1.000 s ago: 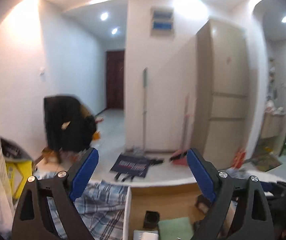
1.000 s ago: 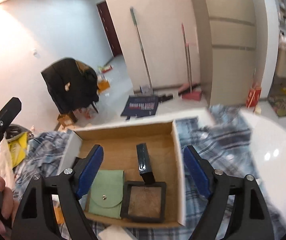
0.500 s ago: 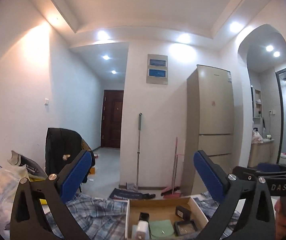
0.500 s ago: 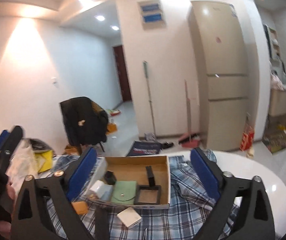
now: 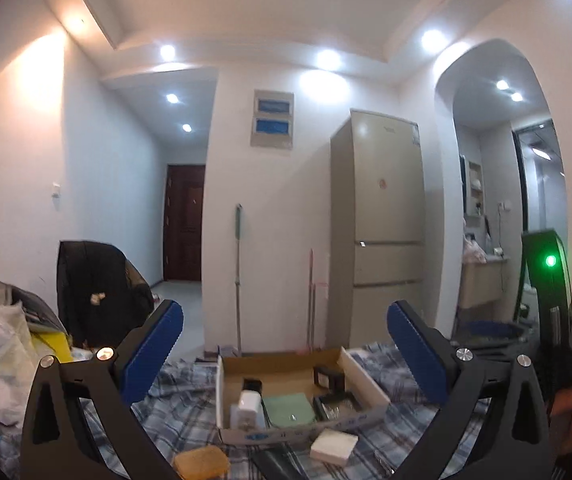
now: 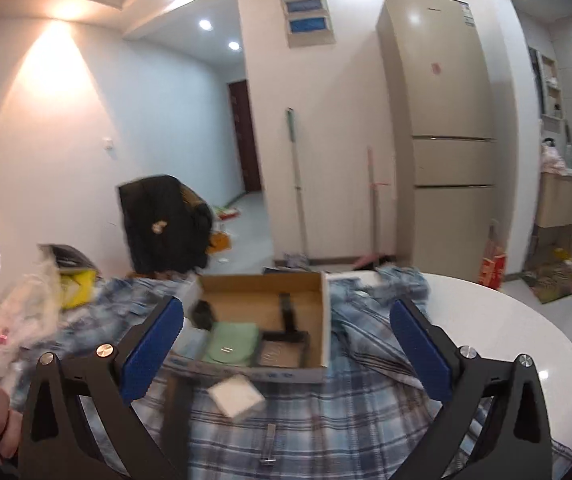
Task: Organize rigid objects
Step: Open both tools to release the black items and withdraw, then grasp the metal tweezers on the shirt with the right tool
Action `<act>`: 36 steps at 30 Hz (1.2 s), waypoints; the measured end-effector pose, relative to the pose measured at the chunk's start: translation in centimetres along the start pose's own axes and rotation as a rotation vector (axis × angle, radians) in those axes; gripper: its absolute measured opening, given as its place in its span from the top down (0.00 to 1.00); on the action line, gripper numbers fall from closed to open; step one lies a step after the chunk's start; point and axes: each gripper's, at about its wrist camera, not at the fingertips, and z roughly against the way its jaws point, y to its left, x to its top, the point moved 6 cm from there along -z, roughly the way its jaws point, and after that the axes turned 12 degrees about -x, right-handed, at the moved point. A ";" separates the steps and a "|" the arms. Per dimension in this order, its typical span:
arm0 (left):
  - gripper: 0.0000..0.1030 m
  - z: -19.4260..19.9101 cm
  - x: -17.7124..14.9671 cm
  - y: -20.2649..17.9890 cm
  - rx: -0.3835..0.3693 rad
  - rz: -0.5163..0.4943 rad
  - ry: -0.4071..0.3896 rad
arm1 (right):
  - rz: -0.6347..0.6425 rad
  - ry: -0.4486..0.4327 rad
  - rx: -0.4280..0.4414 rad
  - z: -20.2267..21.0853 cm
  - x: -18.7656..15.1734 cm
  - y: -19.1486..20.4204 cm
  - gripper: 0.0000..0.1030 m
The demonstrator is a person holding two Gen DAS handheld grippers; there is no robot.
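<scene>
The round white counter (image 6: pixel 526 344) lies ahead of and below both claws, its left part covered by a blue checked cloth (image 6: pixel 358 412); its near edge is cut off by the frame. On the cloth, straight ahead between the fingers of each claw, sits an open cardboard box (image 6: pixel 324 320). Inside it lie a green pouch (image 6: pixel 229 344), a flat black square tray (image 6: pixel 281 354) to the pouch's right, a slim black case (image 6: pixel 288 312) standing behind the tray, and a small dark thing at the back left that is too blurred to name. From the left view a white block (image 5: pixel 247 406) also stands at the box's front left.

Nearer the claws than the box, a white pad (image 6: pixel 237 396) lies on the cloth. A yellow bar (image 5: pixel 201 462) lies lower left of it, partly cut off. A small metal clip (image 6: pixel 270 446) lies nearest the right claw.

The left claw (image 5: pixel 286 354) and the right claw (image 6: pixel 286 354) both stand spread wide, holding nothing.
</scene>
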 end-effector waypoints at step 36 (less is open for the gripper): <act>0.00 -3.9 -6.8 4.5 0.171 0.115 0.324 | 0.193 0.471 0.149 -6.7 -9.5 4.0 0.67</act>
